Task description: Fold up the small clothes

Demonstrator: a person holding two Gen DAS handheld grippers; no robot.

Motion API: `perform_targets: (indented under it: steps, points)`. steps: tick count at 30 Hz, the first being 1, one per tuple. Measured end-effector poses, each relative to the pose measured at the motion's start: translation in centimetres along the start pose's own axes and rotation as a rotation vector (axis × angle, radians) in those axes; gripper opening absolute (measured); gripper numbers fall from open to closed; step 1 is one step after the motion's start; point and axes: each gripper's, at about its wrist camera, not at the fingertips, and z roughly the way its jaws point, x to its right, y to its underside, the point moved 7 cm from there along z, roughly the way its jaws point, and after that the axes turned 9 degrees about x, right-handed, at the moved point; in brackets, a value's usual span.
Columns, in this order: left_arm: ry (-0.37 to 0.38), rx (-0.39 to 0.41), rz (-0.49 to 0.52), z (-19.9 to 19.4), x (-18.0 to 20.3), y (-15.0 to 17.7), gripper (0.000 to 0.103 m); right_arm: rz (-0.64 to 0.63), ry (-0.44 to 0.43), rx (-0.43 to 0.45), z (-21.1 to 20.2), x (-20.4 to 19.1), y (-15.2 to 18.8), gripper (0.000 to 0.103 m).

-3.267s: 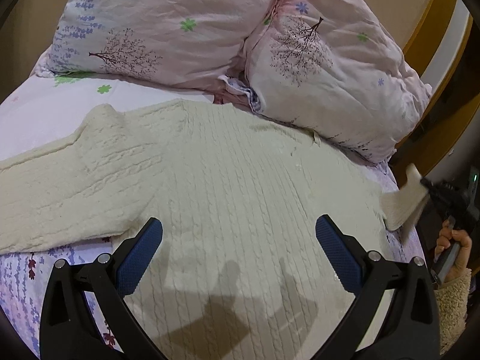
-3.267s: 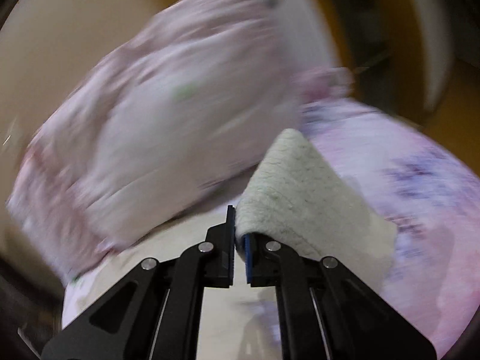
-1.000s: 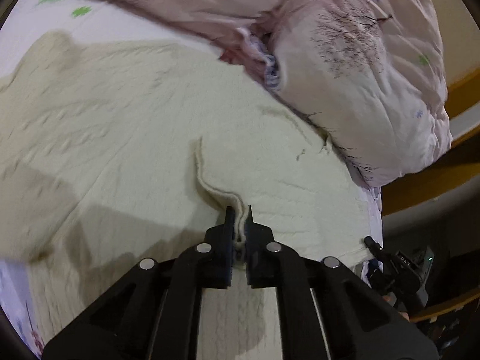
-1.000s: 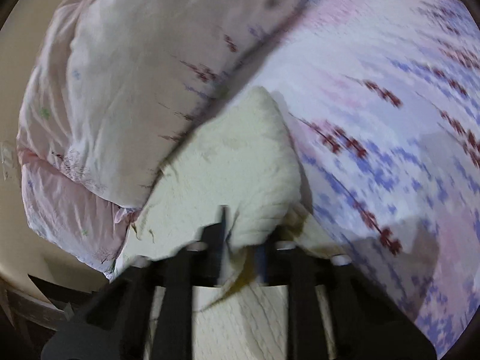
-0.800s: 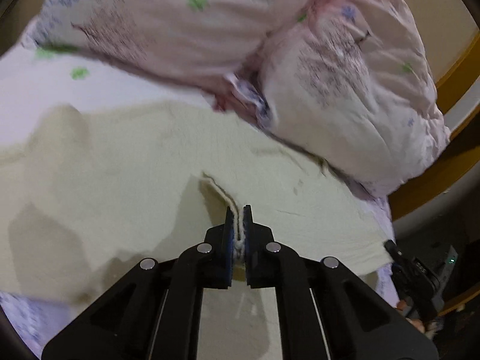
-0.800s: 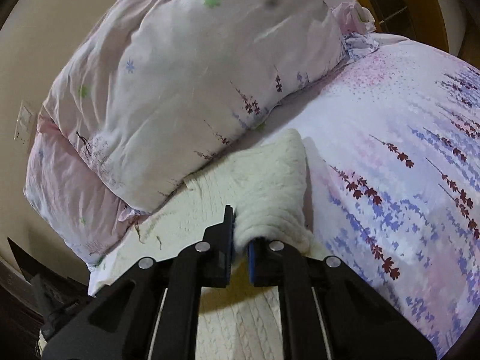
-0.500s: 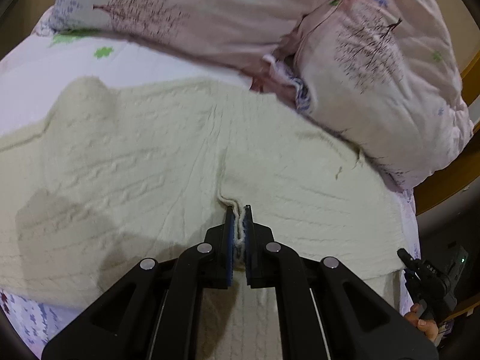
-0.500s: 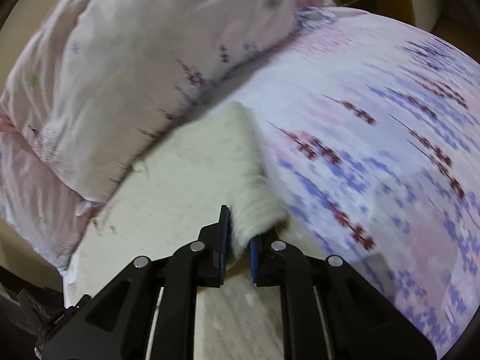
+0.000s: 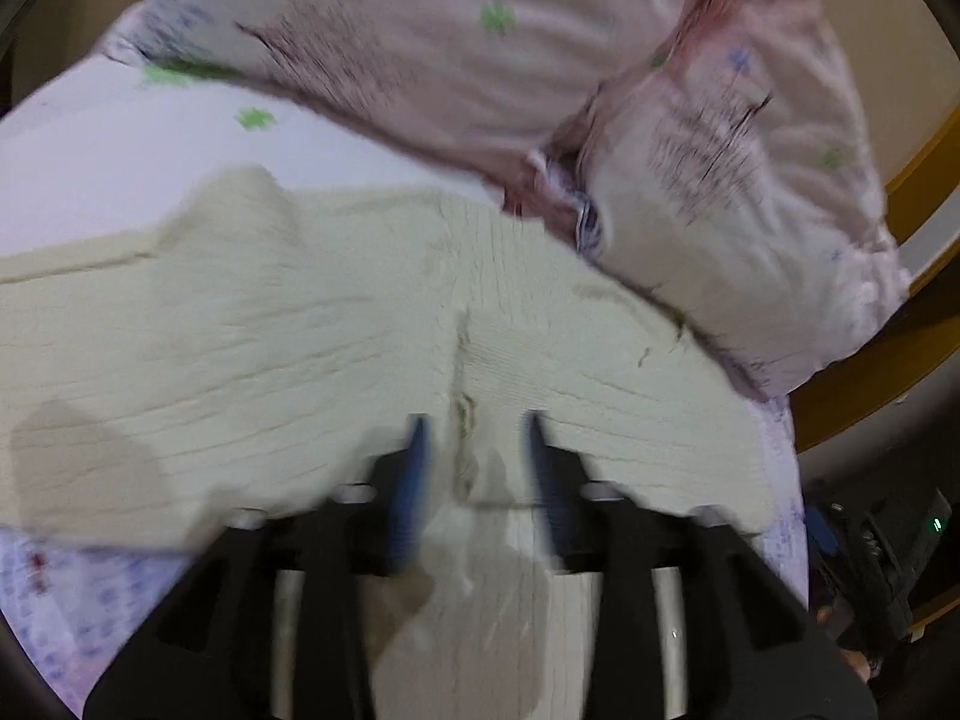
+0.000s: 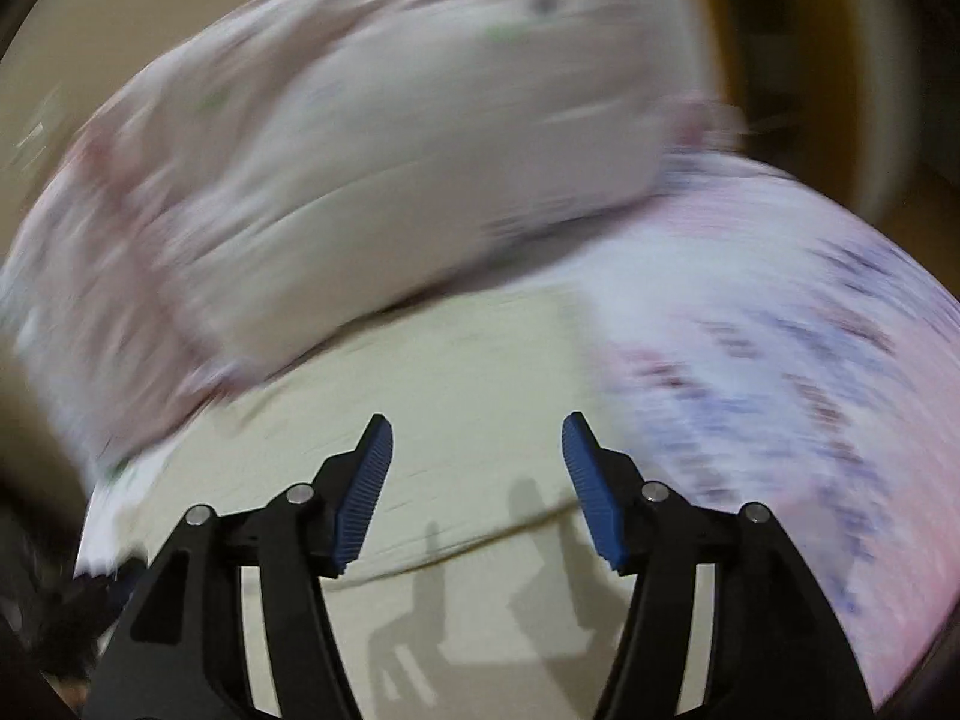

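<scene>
A cream cable-knit sweater (image 9: pixel 252 324) lies spread on the bed, one sleeve running off to the left; its folded-over edge forms a ridge down the middle. My left gripper (image 9: pixel 474 438) is open just above that ridge, with nothing between its blue pads (image 9: pixel 414 468). In the right wrist view the same sweater (image 10: pixel 456 396) lies flat below my right gripper (image 10: pixel 477 438), which is open and empty, its blue pads (image 10: pixel 366 480) wide apart. Both views are blurred by motion.
Two pink floral pillows (image 9: pixel 708 192) lean at the head of the bed, right behind the sweater. The floral bedsheet (image 10: pixel 780 372) extends to the right. A yellow wooden bed frame (image 9: pixel 870 372) borders the right side, with the other gripper's dark body (image 9: pixel 888 546) beside it.
Both grippers have opened and let go of the sweater edges they pinched half a second ago. The folded part now lies on the sweater. Both cameras are moving.
</scene>
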Motion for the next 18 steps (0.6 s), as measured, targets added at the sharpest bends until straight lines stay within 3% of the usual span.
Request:
perform_targets:
  steps: [1, 5, 9, 14, 18]
  points:
    - [-0.003, 0.039, -0.007, -1.8, -0.7, -0.2, 0.064, -0.049, -0.034, -0.025, 0.3, -1.5, 0.4, 0.059]
    - [-0.038, 0.109, -0.052, -6.9, -4.3, 0.0, 0.065, -0.297, -0.143, -0.137, 2.5, -9.0, 3.9, 0.059]
    - [-0.114, 0.139, -0.163, -11.1, -9.8, 1.1, 0.065, -0.439, -0.168, -0.18, 4.3, -13.6, 6.3, 0.059]
    - [-0.179, 0.18, -0.31, -13.9, -15.3, 2.0, 0.065, -0.551, -0.106, -0.257, 6.4, -15.2, 9.2, 0.06]
    - [-0.201, 0.218, -0.409, -14.4, -17.5, 1.8, 0.065, -0.54, -0.114, -0.236, 5.9, -14.9, 9.2, 0.064]
